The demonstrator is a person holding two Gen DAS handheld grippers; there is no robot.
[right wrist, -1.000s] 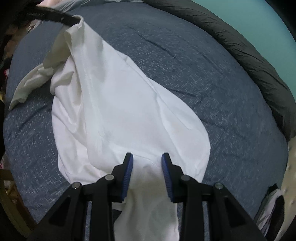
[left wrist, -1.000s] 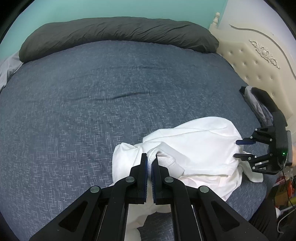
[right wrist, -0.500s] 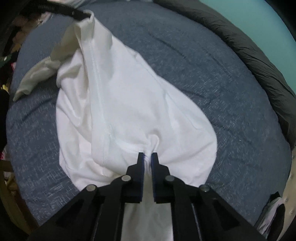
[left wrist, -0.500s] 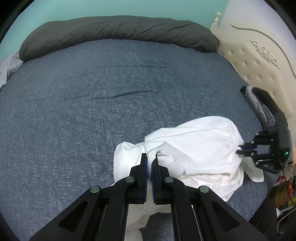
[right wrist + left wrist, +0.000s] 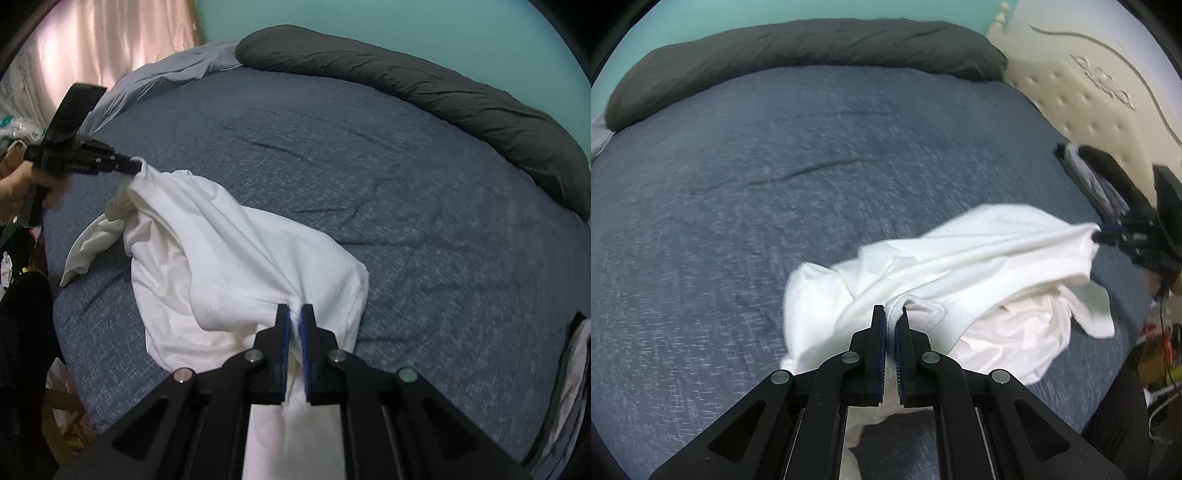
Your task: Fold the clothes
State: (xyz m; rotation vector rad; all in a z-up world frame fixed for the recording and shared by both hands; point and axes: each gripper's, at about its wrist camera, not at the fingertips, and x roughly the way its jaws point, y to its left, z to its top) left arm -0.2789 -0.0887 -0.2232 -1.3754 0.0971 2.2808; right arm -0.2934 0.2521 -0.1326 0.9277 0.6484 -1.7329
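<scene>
The left tongs (image 5: 890,325) are closed on the ribbed collar of the white shirt (image 5: 979,266), and a fold of that cloth is pinched between the blue pads. The right tongs (image 5: 293,325) are closed too. Their jaws have just been closing, and a bunch of the white cloth is now clamped between them. In the left wrist view the right tongs (image 5: 1108,234) are seen at the far right, with the shirt stretched toward them in a tight ridge.

The shirt is held between both tongs and is partly raised from the bed (image 5: 775,184). Its middle hangs in a loose sag, and the lower parts are crumpled on the blue cover. One sleeve (image 5: 85,254) lies on the bed at the left side of the right wrist view. A dark pillow (image 5: 812,48) lies along the far edge of the bed, well apart from the shirt, and other clothes (image 5: 1097,181) are piled near the headboard (image 5: 1089,99).

It is judged that the task is at an early stage. The shirt is gripped at two points, but it is not yet spread flat, and no fold can be seen. The spreading, the folding of the sleeves and the folding of the body are judged to be left.
</scene>
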